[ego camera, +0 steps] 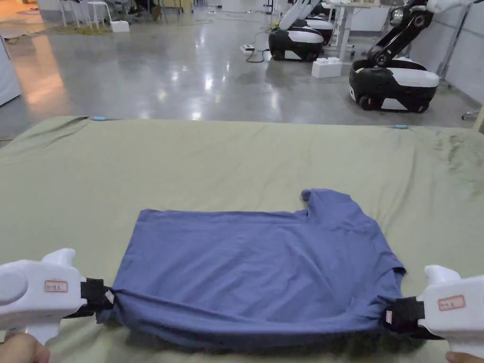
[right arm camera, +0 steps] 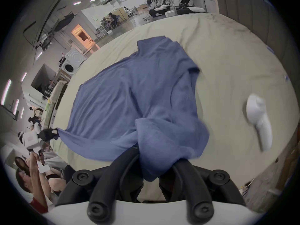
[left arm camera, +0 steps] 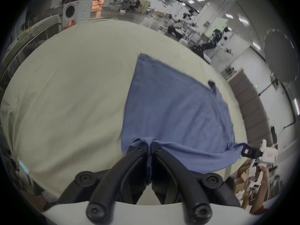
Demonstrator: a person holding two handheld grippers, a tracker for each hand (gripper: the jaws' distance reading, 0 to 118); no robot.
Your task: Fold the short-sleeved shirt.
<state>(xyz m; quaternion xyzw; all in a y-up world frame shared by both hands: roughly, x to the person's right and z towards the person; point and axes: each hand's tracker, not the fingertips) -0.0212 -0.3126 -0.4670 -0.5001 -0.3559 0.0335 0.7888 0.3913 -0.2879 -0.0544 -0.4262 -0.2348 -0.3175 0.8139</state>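
Note:
A blue short-sleeved shirt (ego camera: 255, 264) lies on the olive-green sheet, its far part flat and one sleeve pointing away at the right. Its near edge is lifted and stretched between my two grippers. The left gripper (ego camera: 106, 297) is shut on the near left corner of the shirt (left arm camera: 170, 114), the cloth pinched between its black jaws (left arm camera: 150, 145). The right gripper (ego camera: 390, 315) is shut on the near right corner, where the shirt (right arm camera: 129, 95) bunches over its jaws and hides the tips (right arm camera: 139, 149).
The green sheet (ego camera: 212, 165) covers a wide table with room beyond and beside the shirt. A white handheld device (right arm camera: 258, 121) lies on the sheet to the right. Black-and-white robots (ego camera: 392, 80) stand on the shiny floor behind the table.

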